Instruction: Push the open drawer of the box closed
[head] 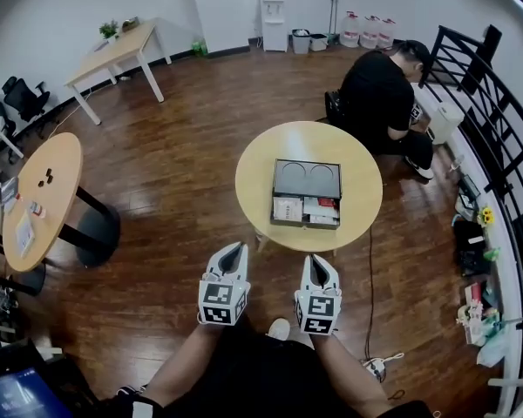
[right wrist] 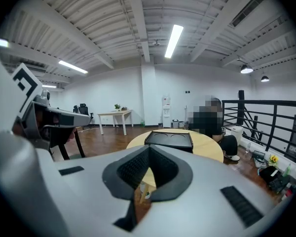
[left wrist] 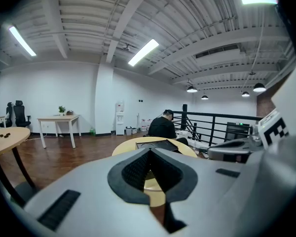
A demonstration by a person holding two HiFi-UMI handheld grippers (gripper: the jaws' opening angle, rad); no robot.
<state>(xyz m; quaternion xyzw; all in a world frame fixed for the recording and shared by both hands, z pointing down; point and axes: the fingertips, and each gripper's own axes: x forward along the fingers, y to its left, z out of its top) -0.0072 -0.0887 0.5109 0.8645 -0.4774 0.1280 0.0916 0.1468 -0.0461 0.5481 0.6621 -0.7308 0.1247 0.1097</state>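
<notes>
Finds the box's [head: 307, 178] open drawer [head: 305, 211] at frame centre, front edge crosswise, well above left gripper [head: 234, 248] and nearer right gripper [head: 318, 259], both pressed together, empty.

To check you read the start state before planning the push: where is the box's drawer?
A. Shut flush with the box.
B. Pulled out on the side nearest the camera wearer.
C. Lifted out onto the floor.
B: in the head view the drawer juts from the box toward the near edge of the round table, its contents showing.
</notes>
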